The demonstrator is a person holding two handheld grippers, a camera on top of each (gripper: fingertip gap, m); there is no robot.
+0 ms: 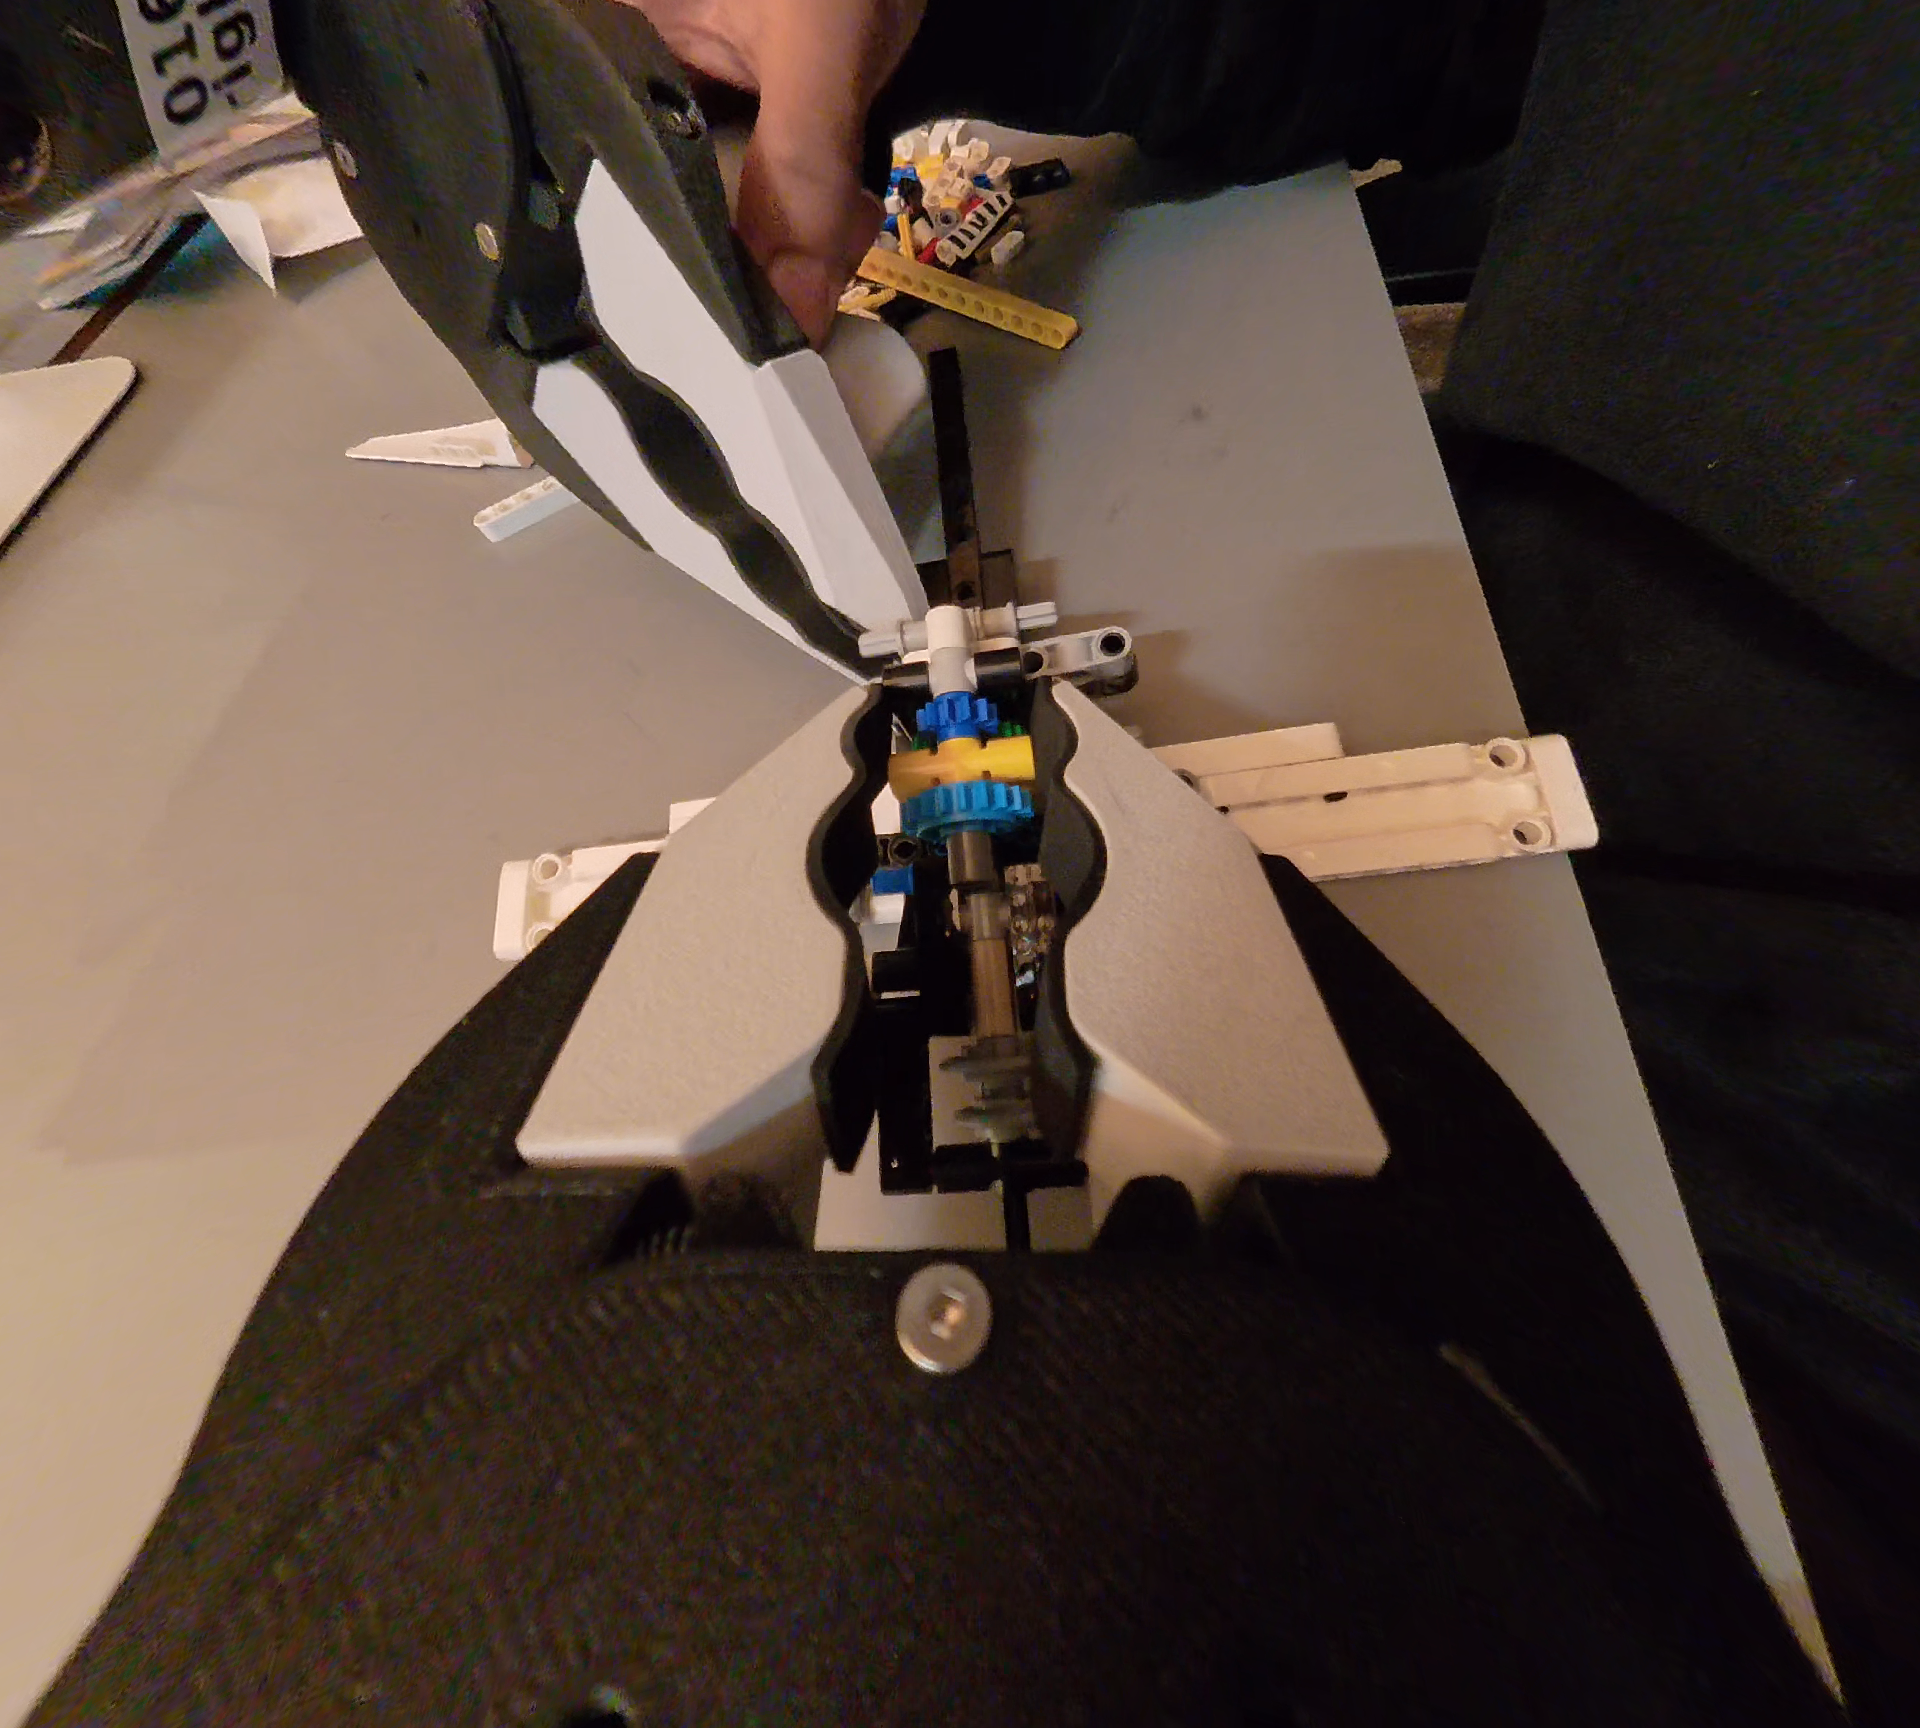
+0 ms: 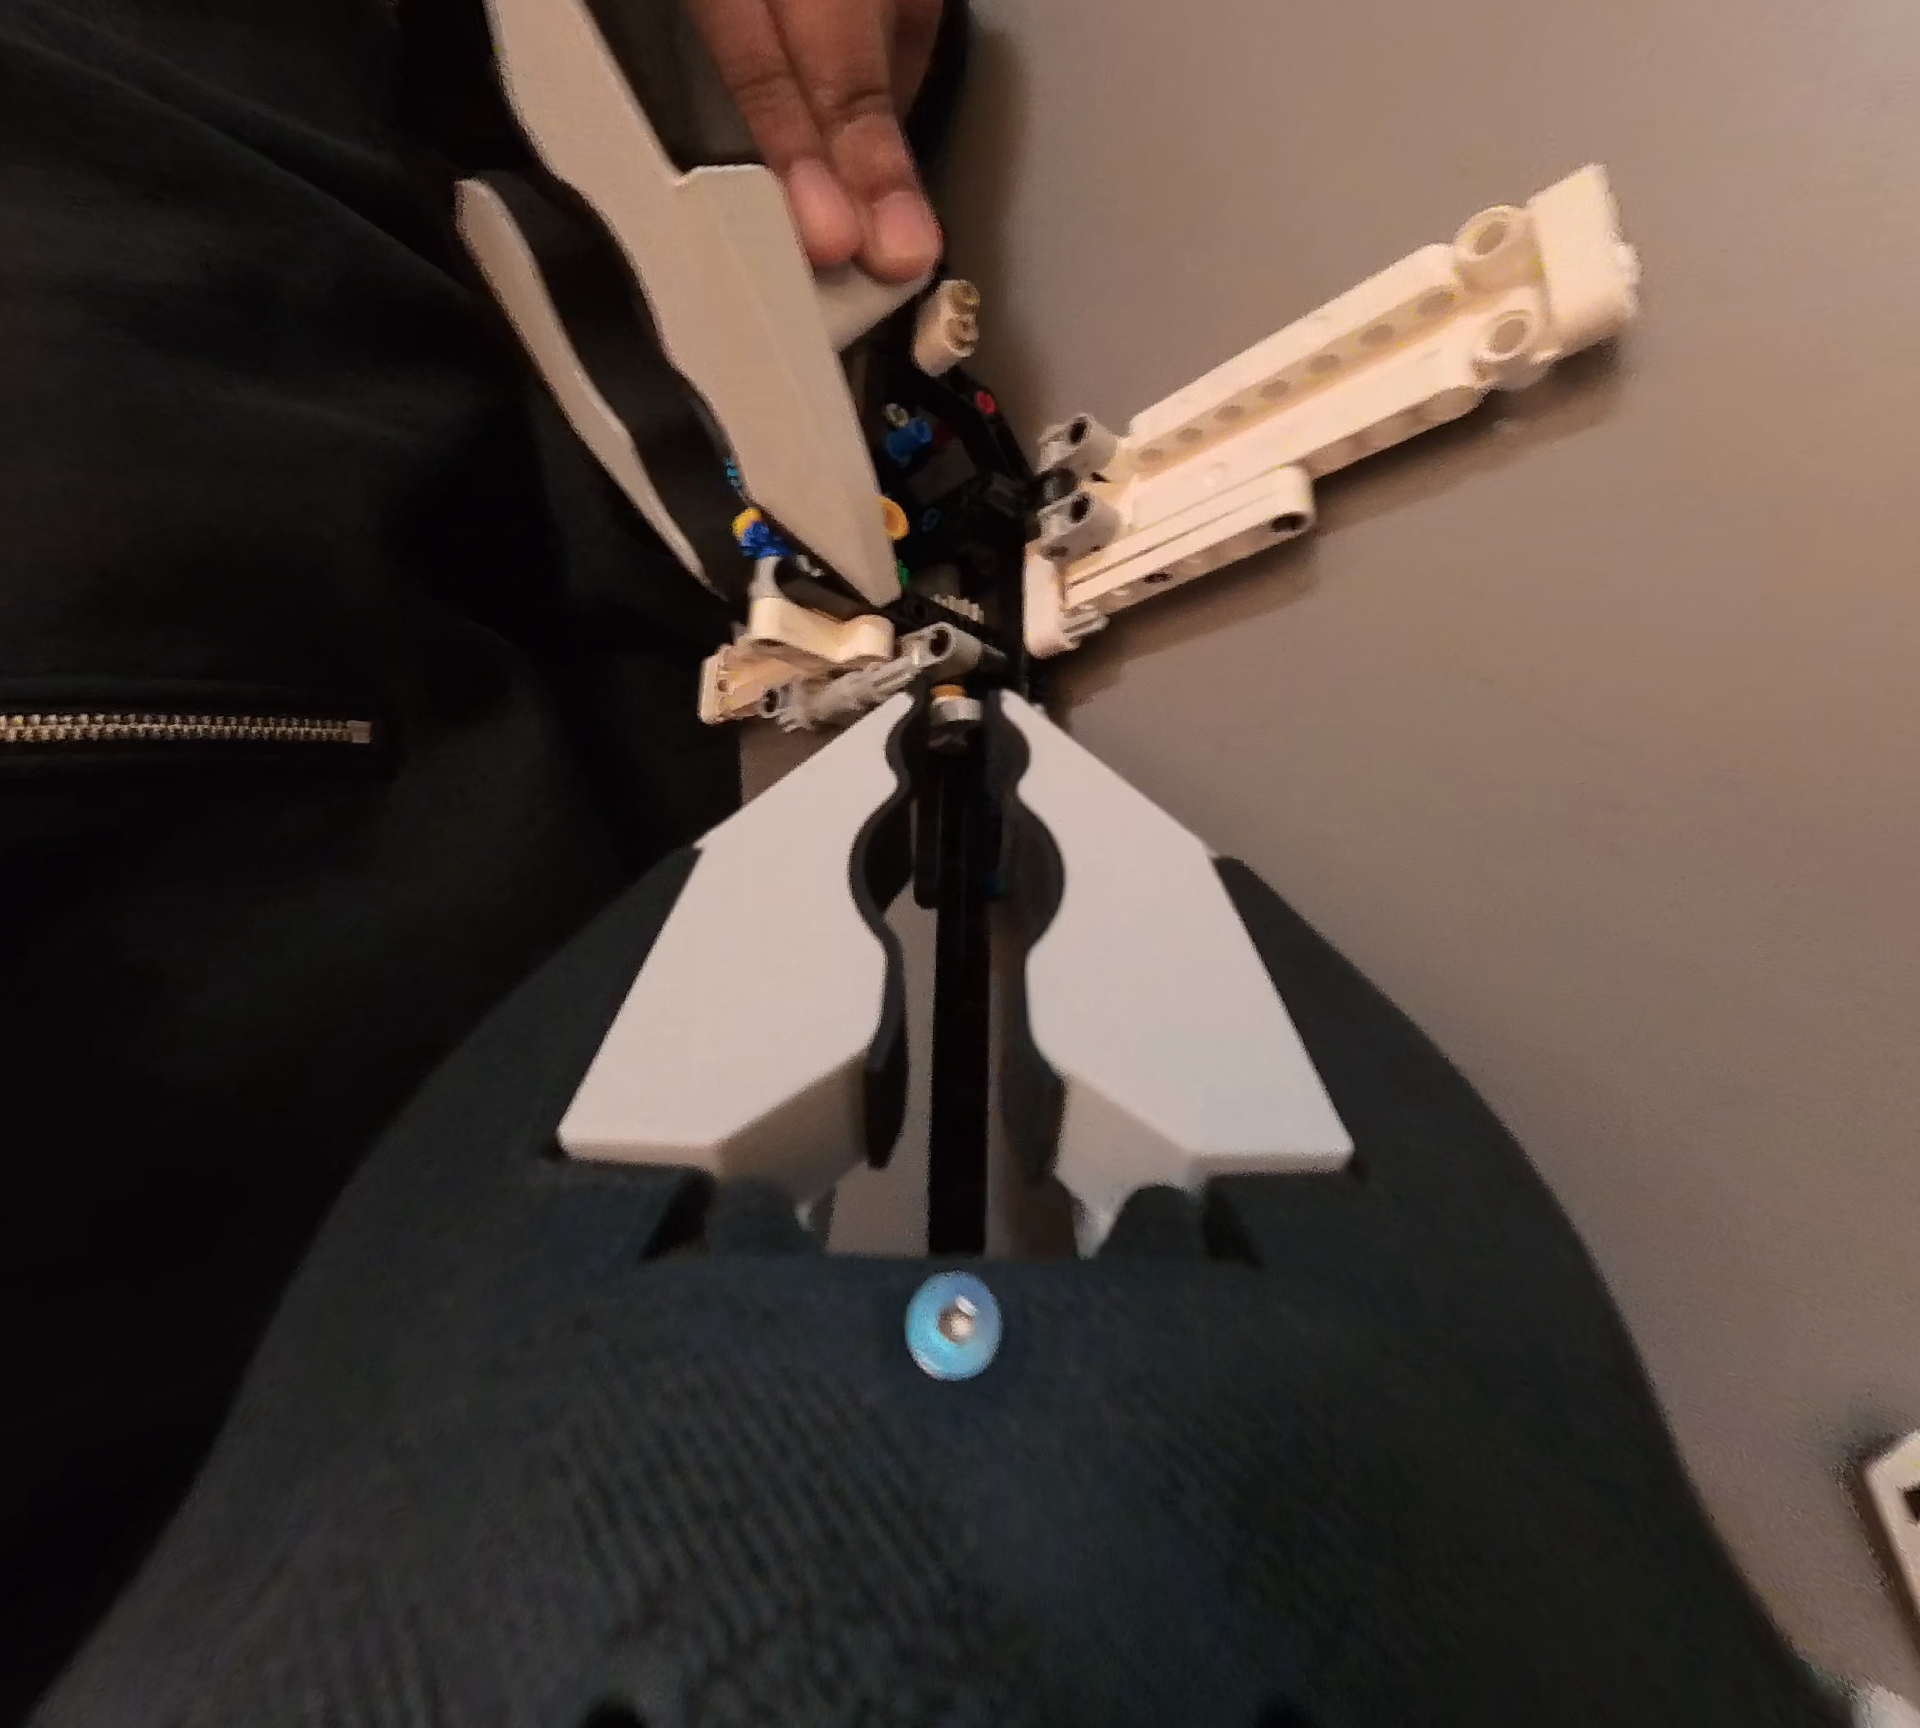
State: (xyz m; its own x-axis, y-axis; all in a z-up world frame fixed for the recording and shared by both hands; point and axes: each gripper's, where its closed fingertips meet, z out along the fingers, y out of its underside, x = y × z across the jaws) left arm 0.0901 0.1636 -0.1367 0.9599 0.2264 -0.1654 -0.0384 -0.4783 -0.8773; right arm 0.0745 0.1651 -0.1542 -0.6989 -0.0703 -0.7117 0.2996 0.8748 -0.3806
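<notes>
A brick model with blue gears and a yellow piece point(image 1: 961, 764) on a grey axle lies on the grey table point(image 1: 312, 743). White panels point(image 1: 1403, 795) stick out on both sides. My left gripper point(image 1: 961, 691) is shut on the model's gear section, pads against both sides. My right gripper point(image 1: 878, 655) comes in from the upper left and meets the model's far end at a grey cross axle point(image 1: 966, 629). In the right wrist view my right gripper point(image 2: 961, 707) is closed on a small grey cylinder point(image 2: 956, 712) of the model point(image 2: 966, 473), with a black beam point(image 2: 956, 1003) running between the fingers. The left gripper point(image 2: 810, 587) also shows there.
A pile of loose small pieces point(image 1: 966, 192) with a yellow holed beam point(image 1: 977, 307) lies at the back. Two white pieces point(image 1: 436, 442) point(image 1: 520, 509) lie to the left. The table's edge runs down the right point(image 1: 1475, 639), with dark clothing beyond it.
</notes>
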